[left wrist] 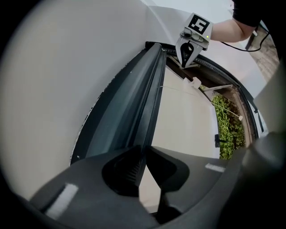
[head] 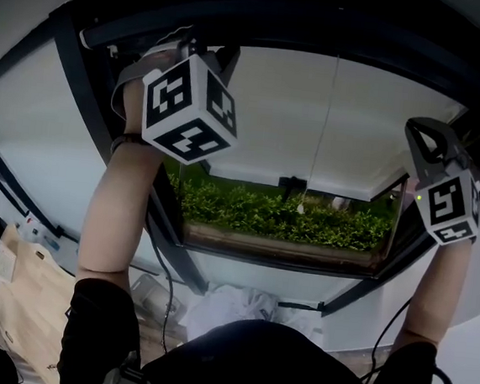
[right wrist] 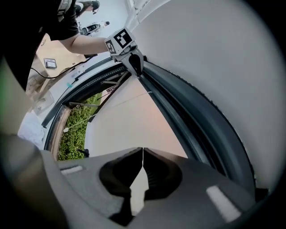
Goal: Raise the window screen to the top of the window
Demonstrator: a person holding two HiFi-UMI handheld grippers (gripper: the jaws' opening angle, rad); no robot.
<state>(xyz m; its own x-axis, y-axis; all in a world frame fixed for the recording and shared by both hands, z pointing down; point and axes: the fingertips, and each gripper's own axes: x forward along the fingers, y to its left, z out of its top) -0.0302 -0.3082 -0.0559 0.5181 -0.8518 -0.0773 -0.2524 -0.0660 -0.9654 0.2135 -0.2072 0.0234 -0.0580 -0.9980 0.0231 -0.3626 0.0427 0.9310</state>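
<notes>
The pale window screen (head: pixel 315 118) covers the upper part of the opening. Its bottom bar (head: pixel 291 183) hangs above the green hedge (head: pixel 279 220), and a thin pull cord (head: pixel 320 135) runs down its middle. My left gripper (head: pixel 223 59) is up at the screen's top left corner. In the left gripper view its jaws (left wrist: pixel 141 151) are closed on the thin dark edge strip beside the screen (left wrist: pixel 187 120). My right gripper (head: pixel 415 128) is at the top right corner. In the right gripper view its pads (right wrist: pixel 142 150) meet in front of the screen (right wrist: pixel 129 120), and I see nothing between them.
A dark window frame (head: pixel 74 78) surrounds the opening, with white wall on both sides. Below the sill lie crumpled white sheeting (head: pixel 238 301), a brown cardboard piece (head: pixel 27 293) and loose cables (head: pixel 166 298). The person's dark clothing fills the bottom of the head view.
</notes>
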